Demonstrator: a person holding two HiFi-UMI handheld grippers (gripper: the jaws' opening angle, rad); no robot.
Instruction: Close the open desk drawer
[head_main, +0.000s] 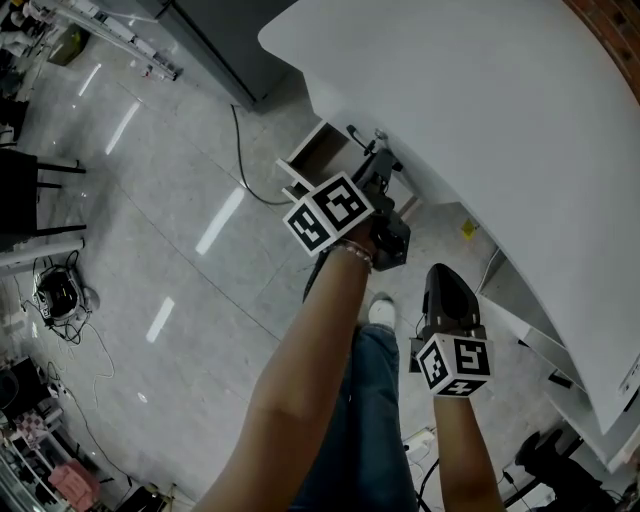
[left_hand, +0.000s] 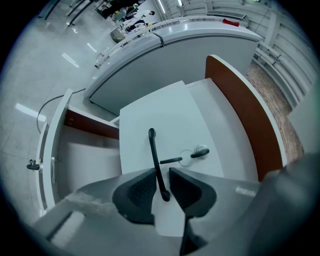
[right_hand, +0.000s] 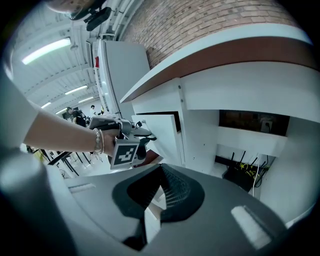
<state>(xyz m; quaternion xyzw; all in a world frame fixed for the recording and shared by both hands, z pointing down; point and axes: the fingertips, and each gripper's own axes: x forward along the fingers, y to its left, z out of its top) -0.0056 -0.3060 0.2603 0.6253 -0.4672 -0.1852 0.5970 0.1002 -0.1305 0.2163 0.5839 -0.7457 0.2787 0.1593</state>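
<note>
White-fronted desk drawer (head_main: 318, 150) stands pulled out beneath the curved desk top (head_main: 480, 120), upper middle of the head view. The left forearm (head_main: 310, 360) reaches up from the bottom edge, a bracelet (head_main: 352, 252) at the wrist. Its left gripper (left_hand: 161, 176) is clamped narrowly on the black drawer handle (left_hand: 155, 150). The right gripper (head_main: 443, 285), at lower right, is held apart from the drawer, jaws together and empty.

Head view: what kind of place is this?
Probably an office or lab workroom: a big white desk with an open drawer, cables lying on a shiny tiled floor, and a brick wall behind.
</note>
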